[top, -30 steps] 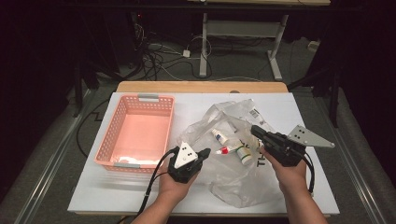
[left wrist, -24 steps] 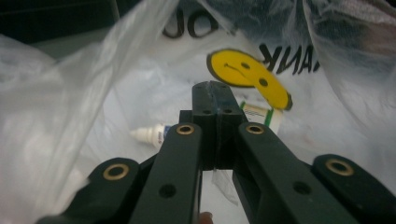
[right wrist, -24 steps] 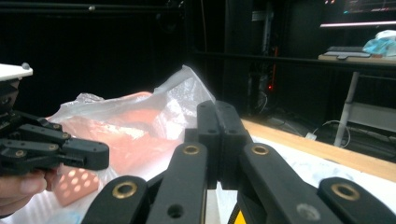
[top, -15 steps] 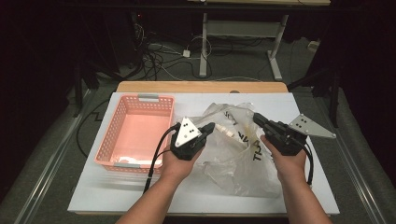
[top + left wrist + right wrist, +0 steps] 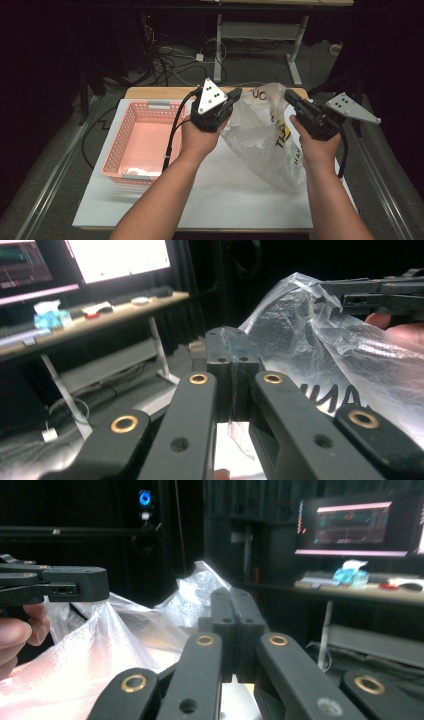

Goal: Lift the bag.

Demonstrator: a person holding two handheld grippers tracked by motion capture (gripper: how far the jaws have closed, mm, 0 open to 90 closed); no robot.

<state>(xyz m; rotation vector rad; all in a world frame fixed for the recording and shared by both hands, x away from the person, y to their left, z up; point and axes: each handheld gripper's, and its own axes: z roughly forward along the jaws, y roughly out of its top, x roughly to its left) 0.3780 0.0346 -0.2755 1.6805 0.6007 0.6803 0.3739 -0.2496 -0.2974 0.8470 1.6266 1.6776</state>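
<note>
White tabletop (image 5: 225, 195) w/ pink basket (image 5: 145, 142), dark room, cables on floor.

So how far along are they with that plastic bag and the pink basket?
Early on, it seems. Done: both claws, left and right, have pinched the clear plastic bag at its top edges. In hand: the bag hangs lifted between them above the white table. Left: the pink basket looks empty, so any transfer probably remains.

High view overhead, facing forward-down; gripper views close along jaws; all share plastic bag (image 5: 265, 135).
</note>
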